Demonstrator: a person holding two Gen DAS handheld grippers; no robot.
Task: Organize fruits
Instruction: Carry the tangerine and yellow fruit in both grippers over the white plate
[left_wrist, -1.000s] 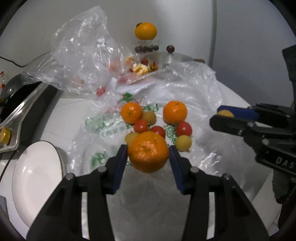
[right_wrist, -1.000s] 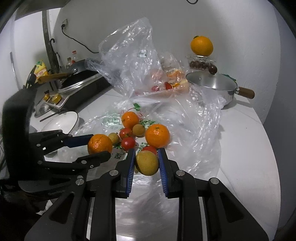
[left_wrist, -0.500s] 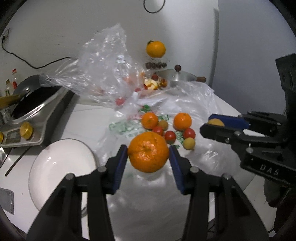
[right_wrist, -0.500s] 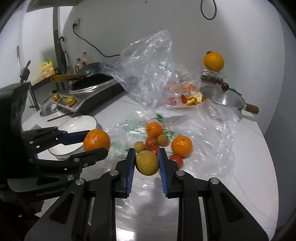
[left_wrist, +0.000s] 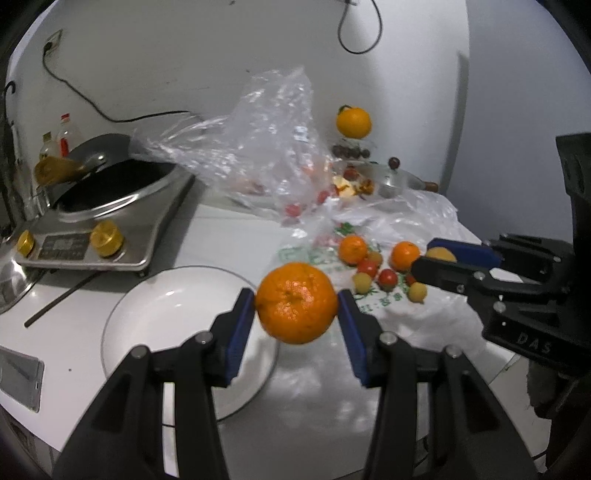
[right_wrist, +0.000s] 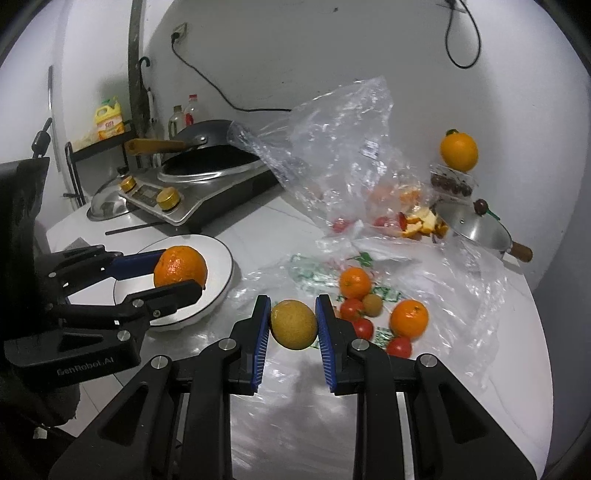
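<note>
My left gripper (left_wrist: 296, 304) is shut on an orange tangerine (left_wrist: 296, 302) and holds it in the air over the right edge of a white plate (left_wrist: 159, 317). It also shows in the right wrist view (right_wrist: 173, 271) above the plate (right_wrist: 218, 254). My right gripper (right_wrist: 291, 325) is shut on a yellow-green round fruit (right_wrist: 293, 324), above the table; it shows in the left wrist view (left_wrist: 439, 256) at right. Two tangerines (right_wrist: 354, 282), red tomatoes (right_wrist: 364, 328) and small yellow fruits lie on a flat plastic bag (right_wrist: 461, 288).
An induction cooker with a wok (left_wrist: 110, 218) stands at back left. A crumpled clear bag with peels (right_wrist: 351, 166) lies behind the fruit. A lidded steel pot (right_wrist: 476, 229) and an orange on a box (right_wrist: 458, 151) stand at back right. A dark stick (left_wrist: 62, 301) lies near the plate.
Both grippers have pulled back and swung left with their fruits. The plate and cooker have come further into view, and the tangerine now hangs by the plate's edge.
</note>
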